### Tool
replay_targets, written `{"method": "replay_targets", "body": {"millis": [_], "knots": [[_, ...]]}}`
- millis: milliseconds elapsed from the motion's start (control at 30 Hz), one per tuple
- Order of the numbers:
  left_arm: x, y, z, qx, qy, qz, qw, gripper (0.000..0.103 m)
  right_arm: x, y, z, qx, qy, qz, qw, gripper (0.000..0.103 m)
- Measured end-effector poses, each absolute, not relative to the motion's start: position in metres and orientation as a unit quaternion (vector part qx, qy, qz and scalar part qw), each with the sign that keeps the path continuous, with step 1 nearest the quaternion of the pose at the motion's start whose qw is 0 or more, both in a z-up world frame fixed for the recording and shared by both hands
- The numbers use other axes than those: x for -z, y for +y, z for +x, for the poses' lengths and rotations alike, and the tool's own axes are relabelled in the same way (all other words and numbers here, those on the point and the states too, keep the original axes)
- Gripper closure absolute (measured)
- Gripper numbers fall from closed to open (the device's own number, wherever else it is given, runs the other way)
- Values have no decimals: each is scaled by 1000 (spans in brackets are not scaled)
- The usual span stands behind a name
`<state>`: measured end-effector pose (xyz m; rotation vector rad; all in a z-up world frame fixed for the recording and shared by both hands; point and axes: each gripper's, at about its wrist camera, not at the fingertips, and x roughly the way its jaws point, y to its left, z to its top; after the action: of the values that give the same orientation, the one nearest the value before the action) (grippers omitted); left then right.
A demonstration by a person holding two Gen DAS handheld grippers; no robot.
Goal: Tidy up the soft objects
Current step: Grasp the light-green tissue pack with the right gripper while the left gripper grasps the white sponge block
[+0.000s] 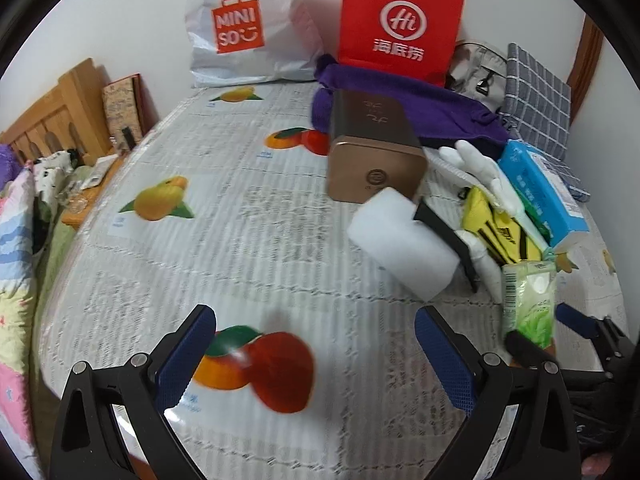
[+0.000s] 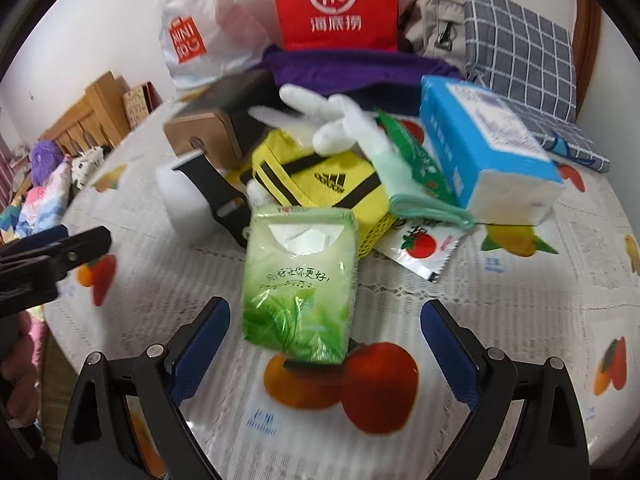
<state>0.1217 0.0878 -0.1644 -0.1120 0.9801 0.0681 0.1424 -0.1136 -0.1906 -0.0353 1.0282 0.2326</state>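
A green tissue pack (image 2: 300, 280) lies on the fruit-print cloth just ahead of my open right gripper (image 2: 326, 328), between its jaws but untouched; it also shows in the left wrist view (image 1: 528, 300). Behind it is a pile: a yellow Adidas pouch (image 2: 324, 184), a white plush glove (image 2: 340, 124), a mint cloth (image 2: 416, 196), a blue tissue box (image 2: 488, 148) and a white sponge with a black strap (image 1: 404, 244). My left gripper (image 1: 316, 332) is open and empty over bare cloth, left of the pile.
A bronze tin box (image 1: 374, 148) lies behind the sponge. A purple cloth (image 1: 420, 100), a red paper bag (image 1: 400, 20), a white Miniso bag (image 1: 244, 28), a grey bag and a checked cushion (image 2: 520, 44) line the wall. A tomato sachet (image 2: 420, 244) lies by the pouch.
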Motion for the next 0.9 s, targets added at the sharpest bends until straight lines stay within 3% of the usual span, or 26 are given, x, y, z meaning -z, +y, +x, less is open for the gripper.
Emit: {"method": "replay_targets", "body": {"millis": [100,133,167,300,733,800,900], "knots": [[170,76,131,-8,474,-50,879,3,197,-108,148,-116,487,-27,865,11],[173,71,134,-4,477,-44,878,3,199,-110,151,-112,490,-29,864,16],[176,66,138,-1,479,-38,877,3,201,-110,152,-113,491,-29,863,29],[187,50,150,7,489,-21,872,3,195,-119,147,-133,478,-25,868,50],[198,34,182,12,469,-34,883,3,173,-207,133,-72,467,-7,881,50],[200,31,184,12,467,-38,884,5,176,-225,134,-49,473,4,880,50],[200,25,186,6,459,-30,888,21,183,-238,135,-37,479,9,877,50]]}}
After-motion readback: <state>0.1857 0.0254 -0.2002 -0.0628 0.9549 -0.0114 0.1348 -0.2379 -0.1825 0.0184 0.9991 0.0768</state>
